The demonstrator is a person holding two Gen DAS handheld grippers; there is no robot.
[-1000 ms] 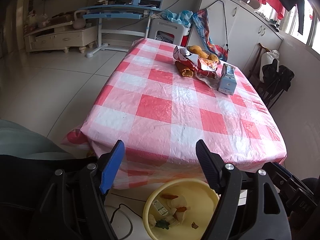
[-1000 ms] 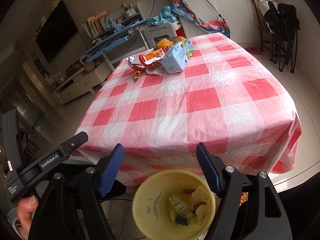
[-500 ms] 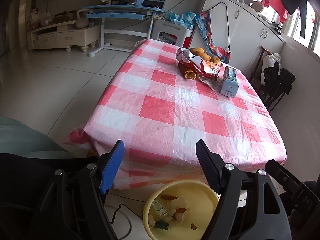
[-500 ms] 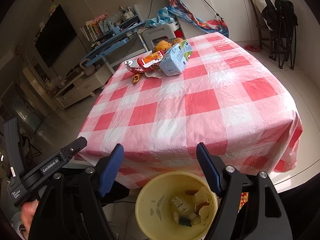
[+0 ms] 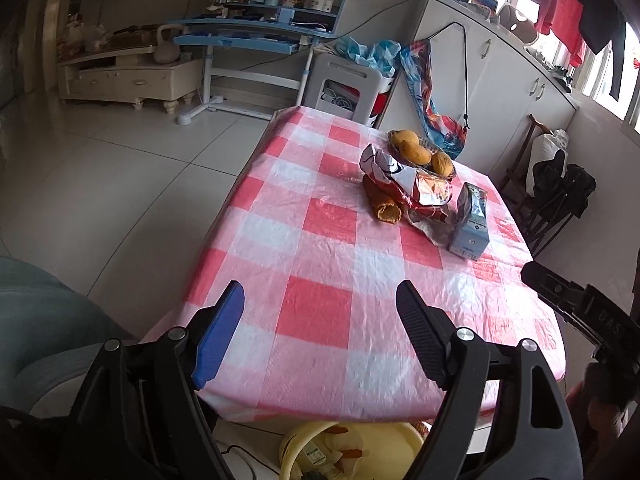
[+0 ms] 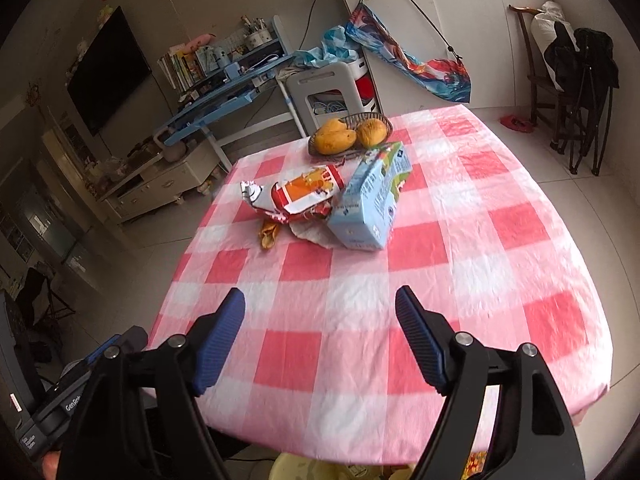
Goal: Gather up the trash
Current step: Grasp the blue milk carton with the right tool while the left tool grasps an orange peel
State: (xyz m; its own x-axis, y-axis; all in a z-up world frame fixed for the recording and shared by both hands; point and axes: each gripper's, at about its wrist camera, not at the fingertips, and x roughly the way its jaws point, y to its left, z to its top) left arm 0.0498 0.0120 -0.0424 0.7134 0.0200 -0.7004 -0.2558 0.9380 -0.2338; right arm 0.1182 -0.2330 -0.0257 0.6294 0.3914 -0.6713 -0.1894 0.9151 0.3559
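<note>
Both the left gripper [image 5: 320,308] and right gripper [image 6: 320,308] stood spread and empty, their jaws having just widened. The trash, a wrapper [image 6: 304,194] and carton [image 6: 372,204], lay mid-table [image 6: 500,280], well ahead of both.

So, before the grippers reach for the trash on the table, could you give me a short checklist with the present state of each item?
1. Left gripper open with nothing between the jaws: ok.
2. Right gripper open with nothing between the jaws: ok.
3. Trash within view: ok. The blue carton, the snack wrapper and the orange peel lie together on the checked tablecloth.
4. Tablecloth between grippers and trash free of other things: ok.
5. Yellow bin ready below the near table edge: ok, it already holds some trash.
6. Mangoes kept apart from the trash: not ok, their basket sits right behind the carton.
</note>
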